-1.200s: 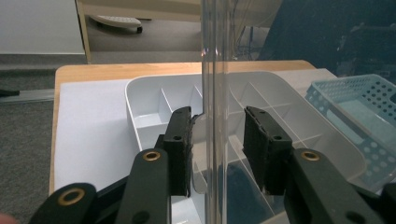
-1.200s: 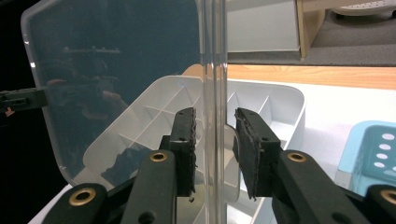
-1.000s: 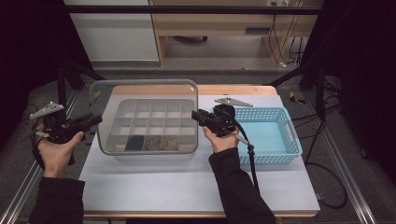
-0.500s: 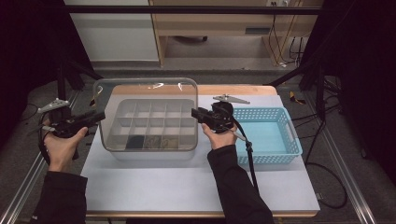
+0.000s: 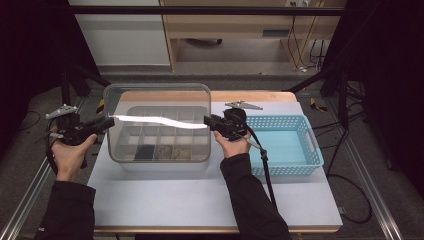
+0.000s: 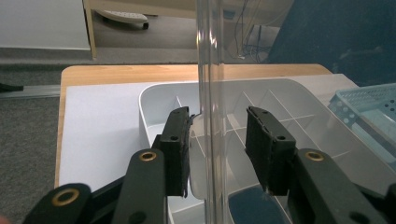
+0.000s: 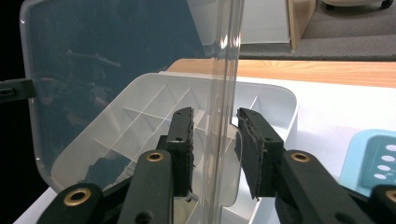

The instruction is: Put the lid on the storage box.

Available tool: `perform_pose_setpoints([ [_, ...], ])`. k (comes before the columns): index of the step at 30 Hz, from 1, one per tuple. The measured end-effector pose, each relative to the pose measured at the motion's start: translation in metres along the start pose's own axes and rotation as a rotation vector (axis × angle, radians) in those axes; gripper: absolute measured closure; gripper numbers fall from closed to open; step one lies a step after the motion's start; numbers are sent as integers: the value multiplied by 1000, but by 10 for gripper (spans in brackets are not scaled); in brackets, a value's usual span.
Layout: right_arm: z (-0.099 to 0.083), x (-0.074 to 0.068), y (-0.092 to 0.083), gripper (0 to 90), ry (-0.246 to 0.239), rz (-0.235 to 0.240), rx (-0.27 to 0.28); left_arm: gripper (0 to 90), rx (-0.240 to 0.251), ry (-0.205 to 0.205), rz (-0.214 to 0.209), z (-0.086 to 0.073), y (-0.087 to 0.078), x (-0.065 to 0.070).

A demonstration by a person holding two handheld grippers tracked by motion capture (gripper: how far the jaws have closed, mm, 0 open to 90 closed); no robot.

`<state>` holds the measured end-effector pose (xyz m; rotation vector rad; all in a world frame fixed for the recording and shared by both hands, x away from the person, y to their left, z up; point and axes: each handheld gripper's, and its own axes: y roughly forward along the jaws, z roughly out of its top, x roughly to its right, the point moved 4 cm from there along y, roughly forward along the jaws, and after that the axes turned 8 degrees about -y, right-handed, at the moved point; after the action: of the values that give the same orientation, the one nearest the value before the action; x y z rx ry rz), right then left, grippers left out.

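A clear plastic lid (image 5: 157, 100) stands steeply tilted over a white compartment box (image 5: 165, 166). Its side edges sit between my two grippers. My left gripper (image 5: 111, 121) is at the lid's left edge. In the left gripper view the lid rim (image 6: 210, 70) runs up between the jaws of the left gripper (image 6: 217, 149), with a gap on each side. My right gripper (image 5: 207, 120) is at the right edge. There the rim (image 7: 224, 70) passes between the jaws of the right gripper (image 7: 215, 154), close to one pad; these jaws have just been opening slightly.
A light blue basket (image 5: 285, 119) sits right of the box, behind the right hand. Dark small items (image 5: 145, 151) lie in the box's near compartments. The box and basket rest on a white mat (image 5: 200, 200) over a wooden table.
The left hand has moved slightly right, toward the lid's left edge. The lid's tilt has shifted a little, and a bright glare streak now crosses it.
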<state>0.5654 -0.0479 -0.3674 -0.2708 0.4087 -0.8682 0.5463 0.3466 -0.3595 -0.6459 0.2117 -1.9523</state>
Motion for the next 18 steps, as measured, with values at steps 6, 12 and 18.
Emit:
perform_pose_setpoints([
  [6, -1, 3, 8, 648, -21, -13, -8, 586, -12, 9, 32, -1, 7, -7],
  [12, -3, 8, 17, 639, -20, -16, -14, 577, -24, -5, 13, -2, 15, -8],
  [18, -6, 11, 22, 626, -26, -23, -18, 567, -30, -7, 17, -3, 21, -11],
])
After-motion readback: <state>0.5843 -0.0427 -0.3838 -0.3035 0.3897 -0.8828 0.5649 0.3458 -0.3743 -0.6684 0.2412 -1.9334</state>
